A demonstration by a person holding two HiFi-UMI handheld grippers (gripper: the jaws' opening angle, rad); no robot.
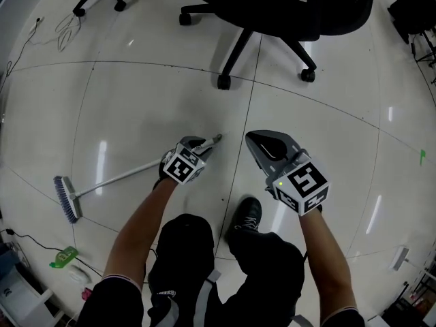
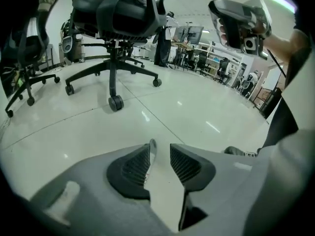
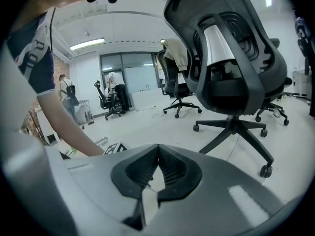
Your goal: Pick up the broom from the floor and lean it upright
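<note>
**Broom flat on the floor, left tongs spread over its handle**

The broom [image 1: 116, 179] lies on the pale tiled floor [image 1: 136, 101]. Its bristle head [image 1: 67, 199] is at the left, and its thin handle runs right and slightly farther away. The left gripper [image 1: 208, 144] sits low over the handle's right end, whose tip pokes out just beyond it.

In the left gripper view, that gripper's [image 2: 160, 149] jaws stand apart. The handle's rounded end [image 2: 152, 142] shows in the gap, close against the left pad (whether it touches cannot be told), so nothing is pinched.

The right gripper [image 1: 255, 142] is just to the right of the handle's tip and clear of the broom. In its own view its [image 3: 157, 149] jaws are pressed together at the tips, with nothing between them.

A black office chair [image 1: 235, 53] stands on its wheeled base farther off, beyond both grippers. The person's black shoe [image 1: 248, 213] rests on the floor near the body, between the two forearms.
</note>
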